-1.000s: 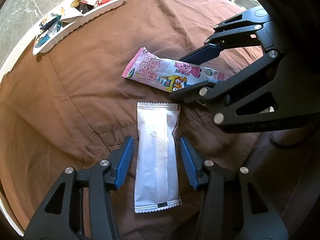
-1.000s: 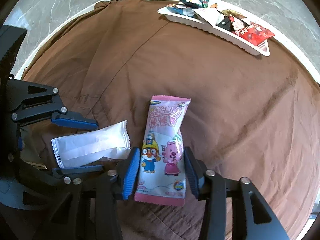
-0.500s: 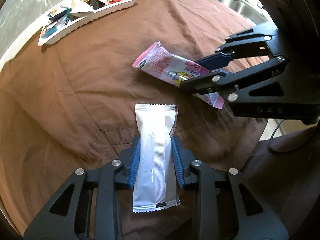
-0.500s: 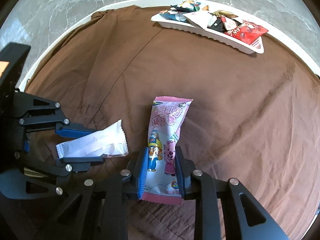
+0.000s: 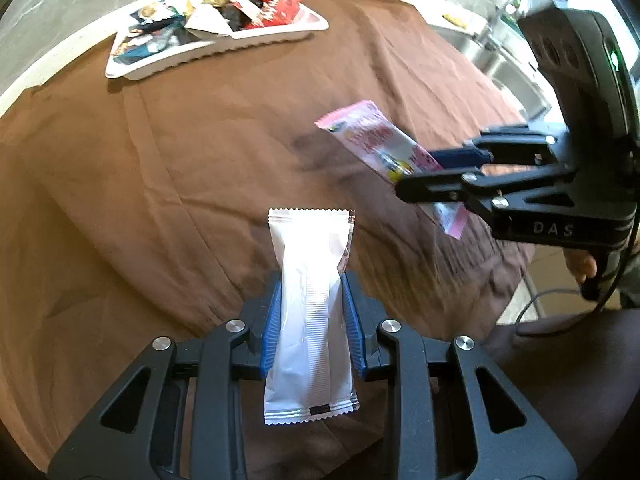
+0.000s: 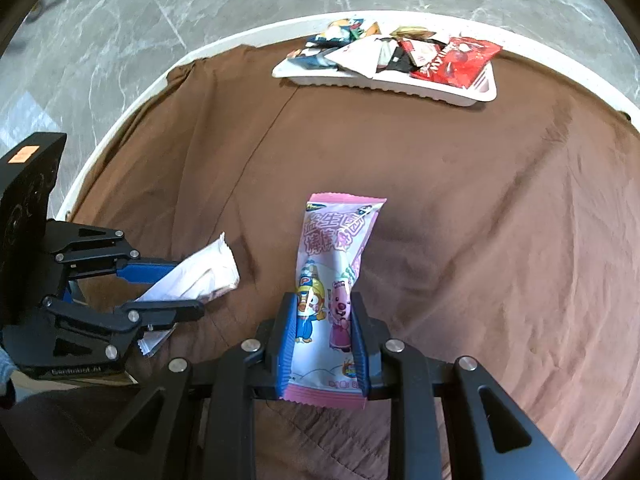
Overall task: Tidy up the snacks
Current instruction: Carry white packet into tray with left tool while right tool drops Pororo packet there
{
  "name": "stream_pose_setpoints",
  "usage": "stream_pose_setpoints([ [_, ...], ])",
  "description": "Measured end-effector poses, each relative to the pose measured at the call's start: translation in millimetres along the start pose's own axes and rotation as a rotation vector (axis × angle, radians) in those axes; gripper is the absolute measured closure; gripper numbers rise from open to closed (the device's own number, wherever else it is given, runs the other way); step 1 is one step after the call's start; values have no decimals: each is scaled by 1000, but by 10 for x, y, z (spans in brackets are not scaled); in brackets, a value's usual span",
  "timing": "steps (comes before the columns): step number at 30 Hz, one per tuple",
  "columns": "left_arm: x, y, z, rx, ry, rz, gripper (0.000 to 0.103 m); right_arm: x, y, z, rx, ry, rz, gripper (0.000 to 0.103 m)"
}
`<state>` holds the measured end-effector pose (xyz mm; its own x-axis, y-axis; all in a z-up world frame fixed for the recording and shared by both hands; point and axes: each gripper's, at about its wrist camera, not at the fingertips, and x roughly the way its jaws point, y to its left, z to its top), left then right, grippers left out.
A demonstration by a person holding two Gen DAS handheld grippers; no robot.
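Bright daylight, fisheye-warped edges, glare on white wrapper [image 5: 310, 308].

A tray [image 6: 440, 90] of snacks [image 6: 400, 52] sits on the cloth [image 6: 480, 200] at the surface's far edge. Near the front edge, two packets [image 5: 310, 320] [image 6: 332, 292] lie side by side, well apart from it.

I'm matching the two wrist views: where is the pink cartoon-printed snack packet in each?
Left wrist: right of centre, pink cartoon-printed snack packet clamped in the right gripper.
Right wrist: bottom centre, between that gripper's fingers.
Shared landmark: white snack tray.
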<state>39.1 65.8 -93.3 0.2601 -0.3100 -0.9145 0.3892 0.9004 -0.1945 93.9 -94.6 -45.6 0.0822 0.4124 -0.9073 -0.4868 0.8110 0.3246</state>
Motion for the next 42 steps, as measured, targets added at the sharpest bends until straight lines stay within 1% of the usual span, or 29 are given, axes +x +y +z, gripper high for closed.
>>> stream_pose_setpoints([
  [8,-121,307,274,-92,-32,10,76,-92,-104,164,27,-34,-8,76],
  [15,-177,566,634,-130,-72,15,76,-148,-275,438,62,-64,-6,76],
  [20,-166,678,942,-130,-93,31,76,-157,-422,695,85,-86,-2,76],
  [31,-160,1021,1683,-128,-147,68,76,-101,-596,1263,81,-128,-22,76],
  [37,-118,1232,2022,-128,-166,86,76,-24,-735,1589,95,-141,-26,76],
  [42,-63,1368,2230,-130,-177,105,76,57,-813,1810,101,-147,-33,76],
])
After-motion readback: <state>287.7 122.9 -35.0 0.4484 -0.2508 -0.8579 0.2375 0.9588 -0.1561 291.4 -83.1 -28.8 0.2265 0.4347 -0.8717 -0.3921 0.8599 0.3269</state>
